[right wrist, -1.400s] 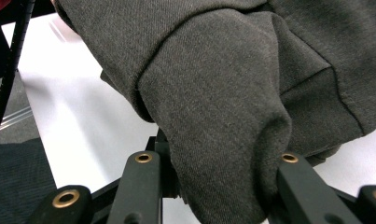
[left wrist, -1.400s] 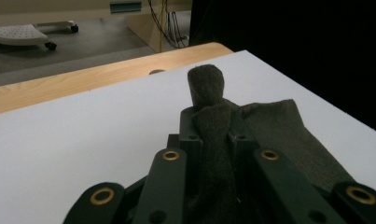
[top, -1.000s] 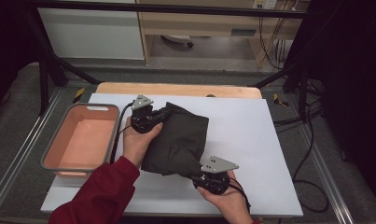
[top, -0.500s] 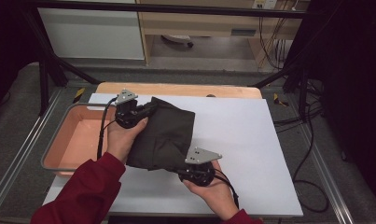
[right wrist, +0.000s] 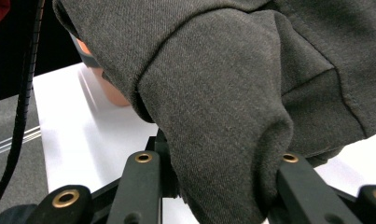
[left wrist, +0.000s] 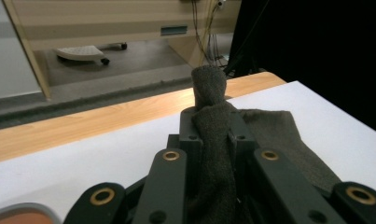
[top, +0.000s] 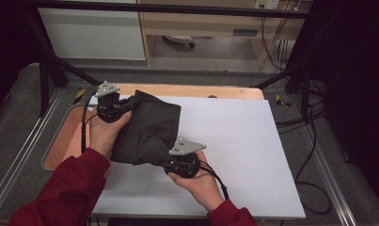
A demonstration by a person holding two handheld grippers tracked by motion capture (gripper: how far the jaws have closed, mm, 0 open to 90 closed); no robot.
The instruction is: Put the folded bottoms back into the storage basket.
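Note:
A dark grey folded cloth [top: 149,129] hangs between both grippers above the left part of the white table [top: 234,141]. My left gripper [top: 123,107] is shut on its far corner; in the left gripper view a bunched strip of the cloth [left wrist: 212,126] runs up between the jaws. My right gripper [top: 170,162] is shut on the cloth's near edge, and a thick fold of the cloth [right wrist: 223,107] lies between its jaws in the right gripper view.
A salmon-coloured tray [top: 60,146] with a grey rim stands at the table's left side, partly under my left forearm. A wooden board [top: 192,91] lines the table's far edge. The table's right half is bare white surface. Cables [top: 314,141] trail on the floor at the right.
Both grippers have carried the cloth to the left, toward the tray. The left gripper now sits over the tray's far right corner.

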